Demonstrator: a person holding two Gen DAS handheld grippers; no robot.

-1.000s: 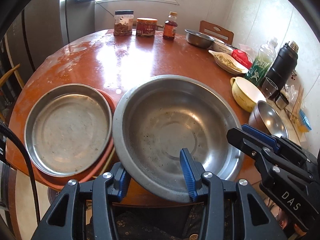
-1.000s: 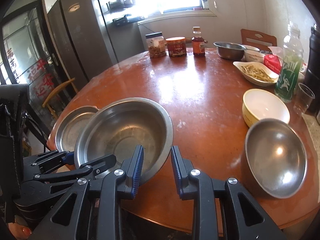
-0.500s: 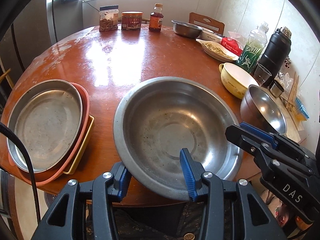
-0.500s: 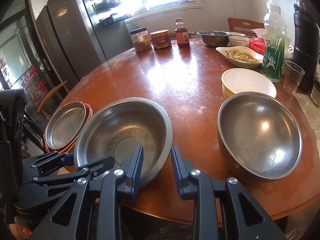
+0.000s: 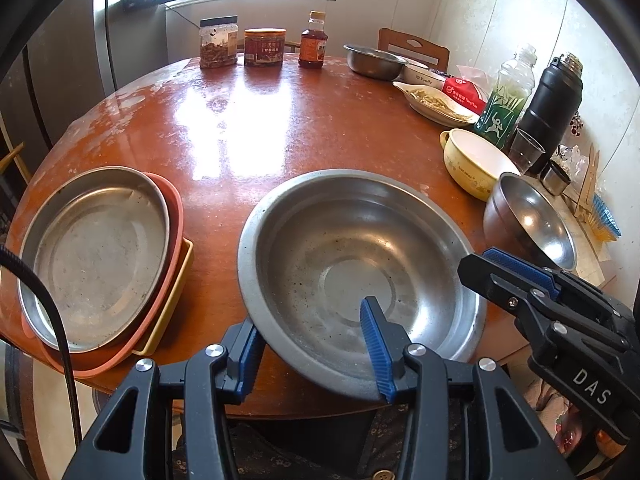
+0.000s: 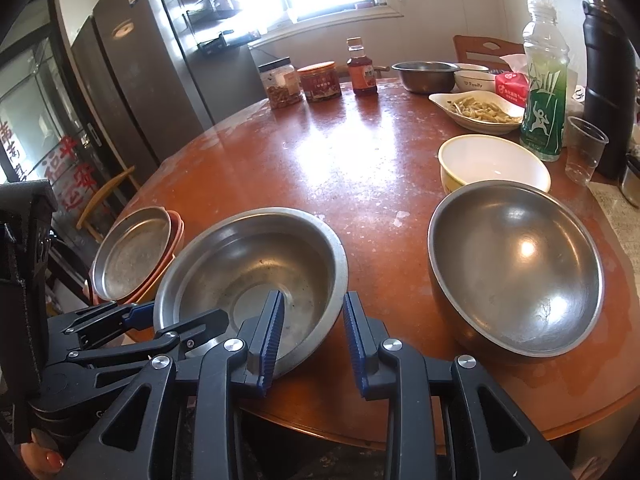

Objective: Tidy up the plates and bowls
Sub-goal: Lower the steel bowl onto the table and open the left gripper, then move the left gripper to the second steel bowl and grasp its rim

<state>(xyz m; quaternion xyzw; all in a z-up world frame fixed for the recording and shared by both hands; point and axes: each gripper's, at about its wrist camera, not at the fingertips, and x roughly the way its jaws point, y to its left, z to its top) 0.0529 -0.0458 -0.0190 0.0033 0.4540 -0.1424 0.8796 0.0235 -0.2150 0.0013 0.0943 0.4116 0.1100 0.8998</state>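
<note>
A wide steel basin (image 5: 352, 256) sits at the table's near edge; it also shows in the right wrist view (image 6: 256, 272). My left gripper (image 5: 312, 348) straddles its near rim, one finger outside and one inside, holding it. My right gripper (image 6: 312, 328) straddles the basin's right rim, jaws apart. A steel plate (image 5: 96, 248) lies on a pink plate (image 5: 176, 216) and a yellow tray (image 5: 176, 292) at the left. A deep steel bowl (image 6: 516, 264) stands to the right, with a yellow bowl (image 6: 492, 160) behind it.
At the far side of the round wooden table (image 5: 248, 120) stand jars (image 5: 218, 42), a sauce bottle (image 5: 313, 40), a small steel bowl (image 5: 374, 60) and a dish of food (image 5: 432, 100). At right are a green bottle (image 6: 546, 76), black flask (image 6: 608, 92) and plastic cup (image 6: 582, 150).
The basin, held by my left gripper, has moved right, away from the plate stack and nearer the deep steel bowl. My right gripper moved with it and now straddles its rim.
</note>
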